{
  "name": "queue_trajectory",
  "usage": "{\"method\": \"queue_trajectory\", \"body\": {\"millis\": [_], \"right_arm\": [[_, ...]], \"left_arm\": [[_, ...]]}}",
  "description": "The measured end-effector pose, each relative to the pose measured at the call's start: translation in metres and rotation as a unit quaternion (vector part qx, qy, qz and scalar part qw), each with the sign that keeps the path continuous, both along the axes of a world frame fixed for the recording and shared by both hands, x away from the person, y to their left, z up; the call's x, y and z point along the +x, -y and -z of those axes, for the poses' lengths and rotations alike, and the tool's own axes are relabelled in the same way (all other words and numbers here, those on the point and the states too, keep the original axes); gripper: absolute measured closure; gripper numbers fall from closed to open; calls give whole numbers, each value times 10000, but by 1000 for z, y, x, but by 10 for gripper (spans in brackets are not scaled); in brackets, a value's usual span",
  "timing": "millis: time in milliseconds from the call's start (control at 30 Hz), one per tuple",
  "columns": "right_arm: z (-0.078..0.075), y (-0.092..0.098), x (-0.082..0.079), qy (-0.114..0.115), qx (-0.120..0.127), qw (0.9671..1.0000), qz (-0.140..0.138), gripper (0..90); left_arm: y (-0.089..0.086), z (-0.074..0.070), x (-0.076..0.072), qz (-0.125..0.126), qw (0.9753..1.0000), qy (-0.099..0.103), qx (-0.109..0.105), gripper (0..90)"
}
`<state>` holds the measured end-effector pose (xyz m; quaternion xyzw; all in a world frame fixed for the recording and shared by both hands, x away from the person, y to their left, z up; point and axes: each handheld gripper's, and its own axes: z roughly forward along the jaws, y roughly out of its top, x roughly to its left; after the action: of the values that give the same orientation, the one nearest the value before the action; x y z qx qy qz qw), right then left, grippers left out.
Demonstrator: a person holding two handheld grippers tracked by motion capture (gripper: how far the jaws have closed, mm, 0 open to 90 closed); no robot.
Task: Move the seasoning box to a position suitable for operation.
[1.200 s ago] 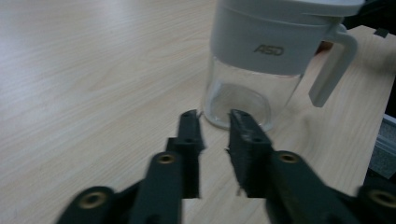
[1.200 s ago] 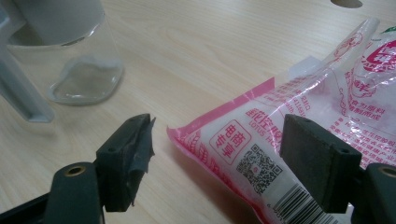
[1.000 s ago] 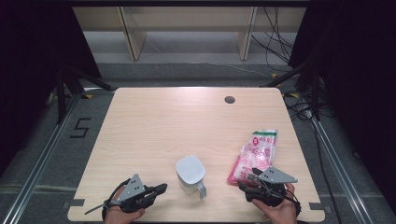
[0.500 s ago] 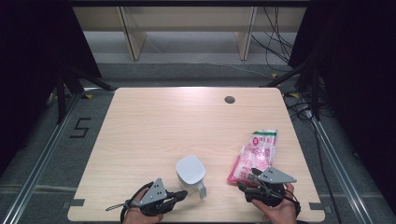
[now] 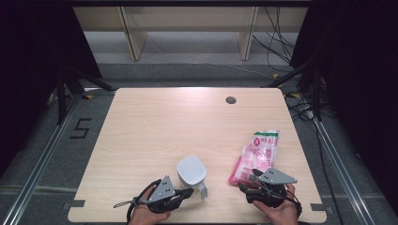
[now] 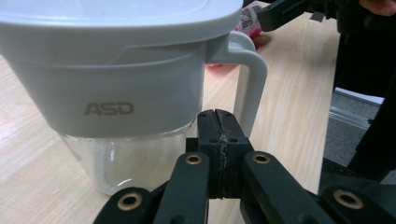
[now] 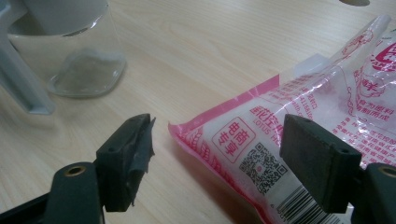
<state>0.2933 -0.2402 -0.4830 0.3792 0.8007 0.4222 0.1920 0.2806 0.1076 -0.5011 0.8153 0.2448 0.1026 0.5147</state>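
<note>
Closing in from the table's near-left edge over the past second, the left gripper now sits just beside the white-lidded water filter pitcher, its jaws pressed together on nothing, tips level with the pitcher's handle. The pitcher stands upright near the front edge of the wooden table. The right gripper has held its place, jaws spread wide either side of the near corner of a pink-printed plastic bag lying flat to the pitcher's right. Judging by the approach, the handle looks like the left gripper's target, though the jaws would have to part first.

Lab recording bay: black curtains, floor rails, loose cables.
</note>
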Motion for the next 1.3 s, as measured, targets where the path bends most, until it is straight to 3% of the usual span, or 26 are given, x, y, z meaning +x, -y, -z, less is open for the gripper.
{"method": "queue_trajectory", "body": {"millis": [167, 200, 300, 400, 433, 600, 933, 1067, 1100, 1167, 1300], "right_arm": [[0, 0, 0, -6, 20, 10000, -6, 263], [0, 0, 0, -9, 16, 10000, -5, 263], [0, 0, 0, -10, 17, 10000, -7, 263], [0, 0, 0, 0, -5, 10000, -3, 263], [0, 0, 0, -1, -8, 10000, -6, 263], [0, -1, 0, 8, 9, 10000, 5, 263], [0, 0, 0, 5, -3, 10000, 20, 263], [0, 0, 1, -36, 51, 10000, 13, 263], [0, 1, 1, -33, 51, 10000, 34, 263], [0, 1, 0, -40, 25, 9999, 105, 263], [0, 1, 1, -85, 25, 10000, -27, 263]], "left_arm": [[-3, 0, 6, -143, 9999, -25, -74, 893], [-4, -1, 8, -157, 9999, 33, 22, 894], [-5, -1, 12, -208, 9998, 12, 50, 893], [-7, -1, 18, -254, 9997, -19, -22, 893], [-8, -2, 19, -279, 9996, 4, 53, 893], [-11, -2, 25, -378, 9993, -18, 34, 893], [-18, -3, 43, -528, 9984, 129, 129, 893], [-20, -2, 47, -645, 9979, 67, 42, 893], [-22, -3, 49, -615, 9979, 166, 115, 893], [-23, -2, 52, -663, 9978, 79, 50, 893], [-25, -2, 57, -775, 9969, 127, 47, 893]]}}
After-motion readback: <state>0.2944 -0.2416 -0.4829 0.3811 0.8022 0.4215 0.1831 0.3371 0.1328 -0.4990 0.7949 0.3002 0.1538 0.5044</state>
